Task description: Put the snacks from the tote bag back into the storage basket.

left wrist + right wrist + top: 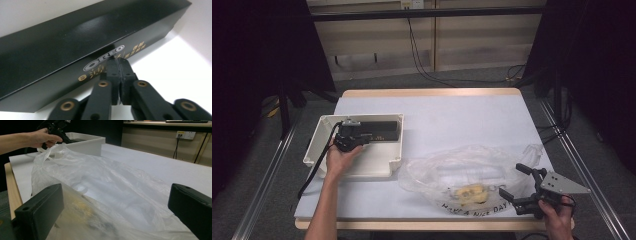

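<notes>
A black Oreo box (pixel 382 129) (pixel 75 45) lies along the far wall inside a white bin (pixel 362 167). My left gripper (pixel 363 136) (pixel 117 65) is down in the bin, shut with its pads pressed together and their tips against the box's printed side. A clear plastic bag (pixel 462 167) (pixel 107 180) printed "HAVE A NICE DAY" lies crumpled on the table's near right, with a yellow item (pixel 472 194) inside. My right gripper (pixel 512 180) (pixel 115 195) stands open at the bag's right end, one jaw to either side of the film.
The white table (pixel 462 110) has a wooden rim and a near edge just below the bag. In the right gripper view the bin (pixel 87 145) stands beyond the bag, with the other hand (pixel 40 137) over it. Cables run across the floor behind.
</notes>
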`<state>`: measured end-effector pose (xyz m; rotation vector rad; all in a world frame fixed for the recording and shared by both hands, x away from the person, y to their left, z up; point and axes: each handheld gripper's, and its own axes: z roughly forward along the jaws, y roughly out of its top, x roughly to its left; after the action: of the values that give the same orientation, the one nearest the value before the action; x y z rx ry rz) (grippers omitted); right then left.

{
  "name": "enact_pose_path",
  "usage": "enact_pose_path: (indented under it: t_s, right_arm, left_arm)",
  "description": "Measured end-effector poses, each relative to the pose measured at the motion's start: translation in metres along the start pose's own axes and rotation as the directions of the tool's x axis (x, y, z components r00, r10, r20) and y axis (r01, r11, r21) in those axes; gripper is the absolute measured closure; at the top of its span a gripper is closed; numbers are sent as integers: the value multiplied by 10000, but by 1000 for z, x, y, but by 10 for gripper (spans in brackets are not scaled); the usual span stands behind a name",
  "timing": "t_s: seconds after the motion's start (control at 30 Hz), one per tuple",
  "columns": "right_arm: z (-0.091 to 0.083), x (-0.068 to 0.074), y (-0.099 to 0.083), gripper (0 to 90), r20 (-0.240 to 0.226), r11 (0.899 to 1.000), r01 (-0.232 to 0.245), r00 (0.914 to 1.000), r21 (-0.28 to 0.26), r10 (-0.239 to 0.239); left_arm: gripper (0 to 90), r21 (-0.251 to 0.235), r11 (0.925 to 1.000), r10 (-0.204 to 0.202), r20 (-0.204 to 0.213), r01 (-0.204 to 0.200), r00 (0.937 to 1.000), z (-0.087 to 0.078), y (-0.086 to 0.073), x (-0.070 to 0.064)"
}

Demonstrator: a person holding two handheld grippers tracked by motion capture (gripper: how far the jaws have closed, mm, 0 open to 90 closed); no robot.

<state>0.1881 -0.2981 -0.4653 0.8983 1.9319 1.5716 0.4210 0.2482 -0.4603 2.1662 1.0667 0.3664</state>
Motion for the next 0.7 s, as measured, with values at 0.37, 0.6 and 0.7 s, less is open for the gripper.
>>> enact_pose_path:
  t_s: [0.37, 0.6, 0.7]
  right_arm:
    - [1, 0, 1, 0, 43, 10000, 37, 10000, -14, -37]
    - [1, 1, 1, 0, 112, 10000, -9, 9999, -40, 10]
    - [0, 1, 2, 0, 150, 10000, 47, 9999, -55, -46]
  left_arm:
    - [334, -1262, 9890, 765, -96, -771, 9970, -41, -1, -9]
    - [57, -1903, 9752, 1237, 468, -1127, 9912, -70, -4, -8]
    - [35, -2526, 9627, 1259, 997, -973, 9870, -88, -4, -5]
